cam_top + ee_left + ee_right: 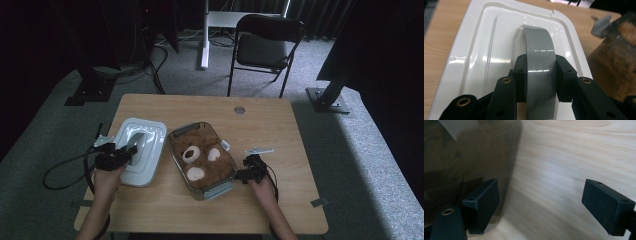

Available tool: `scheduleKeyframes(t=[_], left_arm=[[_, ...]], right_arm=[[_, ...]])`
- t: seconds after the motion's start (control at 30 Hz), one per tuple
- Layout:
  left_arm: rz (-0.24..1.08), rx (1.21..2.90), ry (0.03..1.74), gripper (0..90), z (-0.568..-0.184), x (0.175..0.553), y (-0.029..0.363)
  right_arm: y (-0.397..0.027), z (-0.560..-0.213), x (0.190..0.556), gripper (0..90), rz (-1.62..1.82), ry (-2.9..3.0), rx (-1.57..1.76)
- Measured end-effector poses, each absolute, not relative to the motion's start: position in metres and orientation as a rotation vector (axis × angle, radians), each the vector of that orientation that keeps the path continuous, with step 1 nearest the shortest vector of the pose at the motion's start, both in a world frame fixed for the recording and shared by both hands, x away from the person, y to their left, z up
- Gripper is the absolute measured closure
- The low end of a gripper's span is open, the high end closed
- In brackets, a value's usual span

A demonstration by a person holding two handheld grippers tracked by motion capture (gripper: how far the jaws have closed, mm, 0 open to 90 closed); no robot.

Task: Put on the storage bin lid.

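The left hand-held gripper [540, 77] has its two black jaws pinched on the grey arched handle [539, 57] of the white lid [474, 65], one pad pressing each side of the band. In the high view this left hand-held gripper [131, 151] sits over the white lid [152, 145], which lies near the left edge of the table [280, 120], just beside the glass dish [220, 189]. The handle runs along the middle of the lid's raised centre panel.

The right hand-held gripper [541, 205] has its jaws spread wide, with nothing but bare wood between them; one jaw stands just beside the dark wall of the dish, though the blur leaves it unclear whether they touch. In the high view the right hand-held gripper [241, 172] is at the dish's right side, towards the near edge of the table.

The glass dish is a clear rectangular container with grey end grips, set slantwise in the middle of the table. Inside it lies a brown furry filling [220, 167], possibly a soft toy, with three pale patches on top.

A small grey flat piece [259, 150] lies on the table to the right of the dish, and a round grey cap [239, 109] is set in the wood near the far edge. Beyond the table are grey carpet [350, 150], a black folding chair [267, 45], a white post [205, 35] and dark curtains.
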State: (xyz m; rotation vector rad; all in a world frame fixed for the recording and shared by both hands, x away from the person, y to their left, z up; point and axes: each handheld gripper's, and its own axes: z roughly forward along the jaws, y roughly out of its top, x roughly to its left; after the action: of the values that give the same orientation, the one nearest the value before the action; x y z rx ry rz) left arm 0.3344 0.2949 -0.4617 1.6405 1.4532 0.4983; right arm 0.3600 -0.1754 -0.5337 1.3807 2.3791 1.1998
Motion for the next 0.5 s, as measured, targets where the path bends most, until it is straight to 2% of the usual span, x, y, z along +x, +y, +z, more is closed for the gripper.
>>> scheduleKeyframes(t=[0.23,0.5], left_arm=[[0.512,1.574,1.405,67.9,-0.435,0.321,0.304],[0.528,1.572,1.338,67.9,-0.409,0.314,0.299]], right_arm=[[-0.154,-0.535,0.347,13.9,1.238,2.442,1.299],[-0.127,-0.538,0.342,14.0,1.249,2.474,1.248]])
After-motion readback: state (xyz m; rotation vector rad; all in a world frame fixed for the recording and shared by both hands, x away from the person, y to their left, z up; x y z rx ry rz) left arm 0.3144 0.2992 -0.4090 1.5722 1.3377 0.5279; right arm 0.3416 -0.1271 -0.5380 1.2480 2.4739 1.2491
